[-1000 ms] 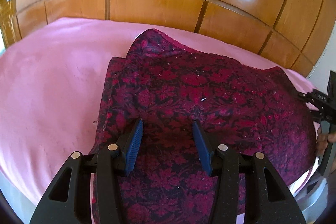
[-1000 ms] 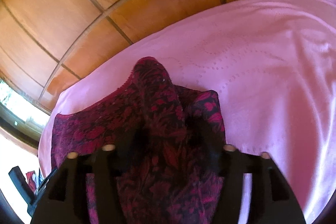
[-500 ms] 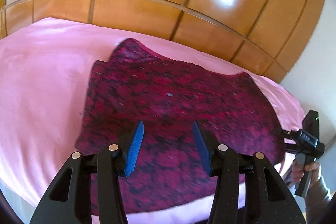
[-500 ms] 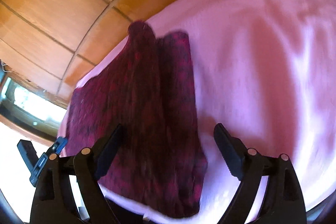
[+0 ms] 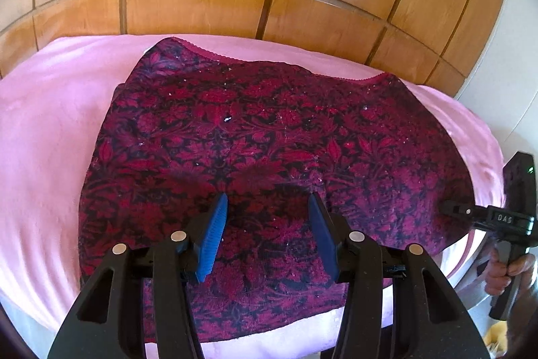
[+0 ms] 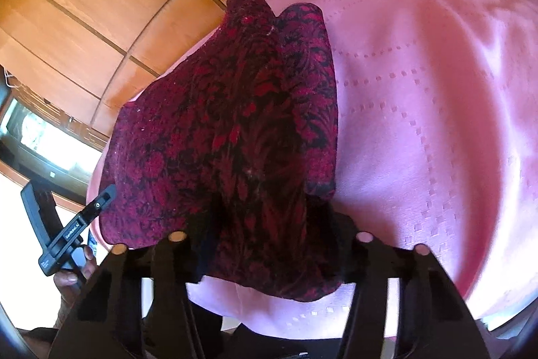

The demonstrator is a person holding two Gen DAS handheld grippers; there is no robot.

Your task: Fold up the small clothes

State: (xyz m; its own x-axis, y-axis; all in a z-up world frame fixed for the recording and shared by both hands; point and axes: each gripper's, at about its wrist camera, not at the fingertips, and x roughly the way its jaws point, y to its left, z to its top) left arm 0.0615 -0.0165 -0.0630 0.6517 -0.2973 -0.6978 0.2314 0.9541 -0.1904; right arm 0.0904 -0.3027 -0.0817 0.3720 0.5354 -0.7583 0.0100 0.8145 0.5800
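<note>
Dark red floral-patterned fabric garment [image 5: 269, 157] lies spread on pink bedcover [image 5: 43, 130], fold not finished. Left gripper [image 5: 267, 217] half open, empty, above cloth. Right gripper [image 6: 262, 224] closing, garment edge bunched between jaws.

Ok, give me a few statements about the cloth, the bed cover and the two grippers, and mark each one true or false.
1. The cloth has a red and black flower pattern. True.
2. It lies on a green cover. False: the cover is pink.
3. The left gripper has blue pads standing apart over the cloth. True.
4. The right gripper has nothing between its fingers. False: a bunch of cloth sits between them as the jaws close.
5. Wooden panels stand behind the bed. True.
</note>
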